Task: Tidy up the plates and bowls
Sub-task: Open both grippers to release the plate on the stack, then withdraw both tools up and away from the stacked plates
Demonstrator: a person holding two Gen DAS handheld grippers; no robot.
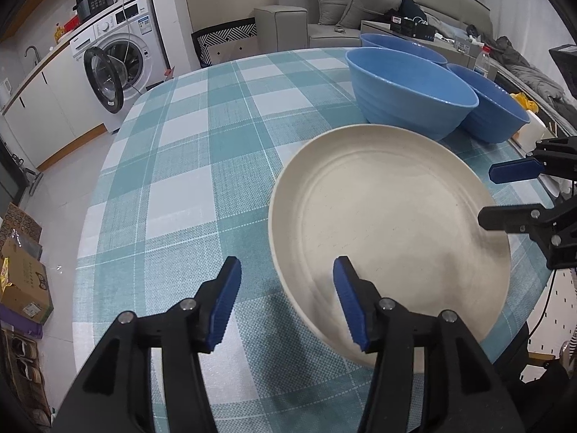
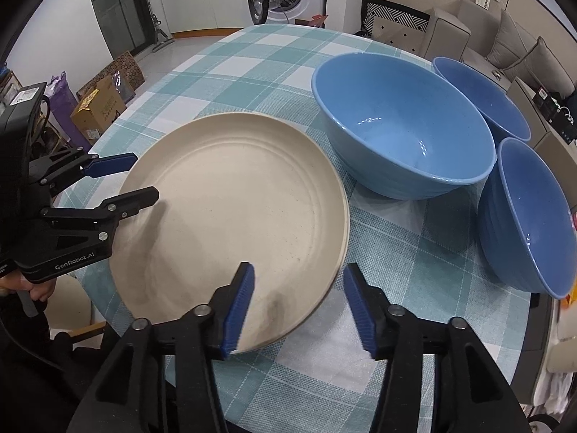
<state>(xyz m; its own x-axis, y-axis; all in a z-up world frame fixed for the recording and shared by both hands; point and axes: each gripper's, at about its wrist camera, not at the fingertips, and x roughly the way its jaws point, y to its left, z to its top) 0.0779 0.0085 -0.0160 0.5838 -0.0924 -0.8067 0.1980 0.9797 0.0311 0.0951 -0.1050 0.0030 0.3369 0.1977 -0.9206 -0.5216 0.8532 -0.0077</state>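
1. Nearest my left camera, the left tool (image 1: 286,301) stands partly open over the near-left rim of the cream plate (image 1: 389,223): one blue pad sits over the plate, the other over the cloth. The pads do not press the rim; nothing is held.
2. On my right camera, the right tool (image 2: 299,305) is likewise partly open astride the plate's near-right rim, one pad over the plate and one outside it, gripping nothing.
3. I see the plate lying flat on the bench (image 1: 187,166), which is covered by a teal checked cloth.
4. Three blue bowls stand upright beyond the plate: the large bowl (image 2: 400,126) just beside its far rim, a second bowl (image 2: 526,216) to the right, a third bowl (image 2: 483,97) behind.
5. Beyond the bench I note a washing machine (image 1: 115,68) with its door open, a grey sofa (image 1: 342,11) and cardboard boxes (image 1: 21,281) on the floor.
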